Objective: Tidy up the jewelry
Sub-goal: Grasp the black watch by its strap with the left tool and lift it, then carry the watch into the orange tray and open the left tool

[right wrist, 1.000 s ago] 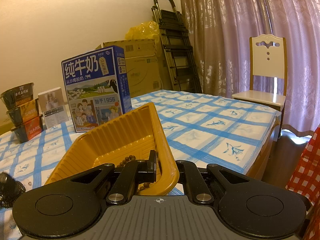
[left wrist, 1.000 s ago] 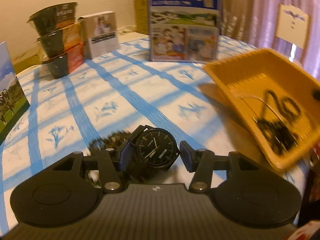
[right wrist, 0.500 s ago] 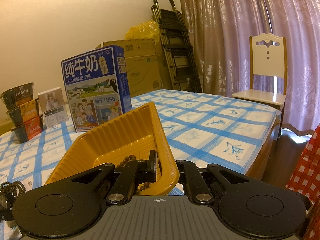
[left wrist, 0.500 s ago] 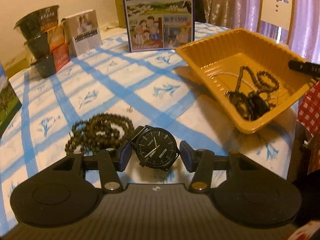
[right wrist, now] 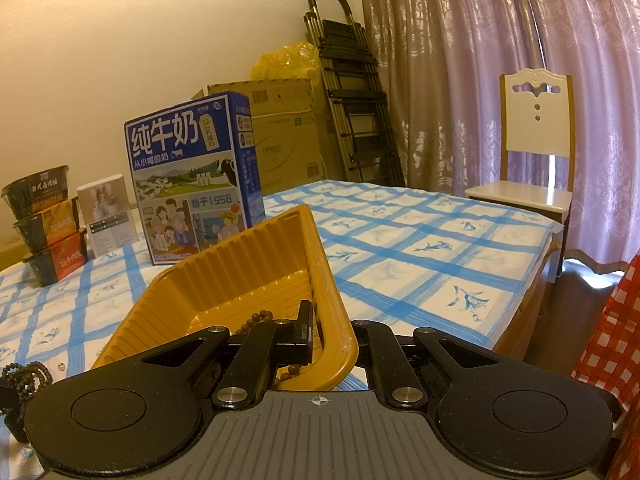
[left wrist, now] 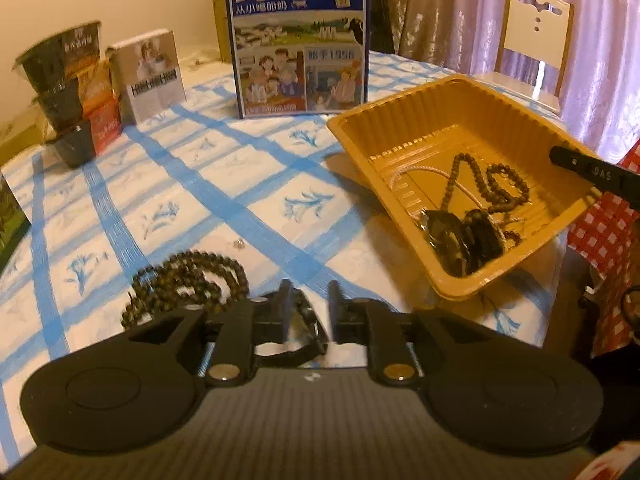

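Observation:
My left gripper (left wrist: 307, 312) has closed down on the black wristwatch (left wrist: 308, 326), which is turned on edge between the fingers just above the tablecloth. A dark bead necklace (left wrist: 188, 280) lies on the cloth just left of it. The yellow tray (left wrist: 404, 120) stands tilted at the right and holds bead strings (left wrist: 500, 184), a white cord and dark pieces (left wrist: 464, 240). My right gripper (right wrist: 334, 332) is shut on the tray's near corner rim (right wrist: 340, 344) and tips it up; its finger (left wrist: 592, 170) shows at the tray's right edge.
A blue milk carton box (left wrist: 298, 36) stands at the back middle. Stacked noodle bowls (left wrist: 68, 92) and a small white box (left wrist: 150, 74) stand back left. A white chair (right wrist: 536, 152), a folded ladder (right wrist: 352, 100) and cardboard boxes sit beyond the table.
My left gripper's fingers have closed from wide apart onto the watch, which turned from face-up to edge-on. The left view has pulled back from the tray. The right gripper holds still.

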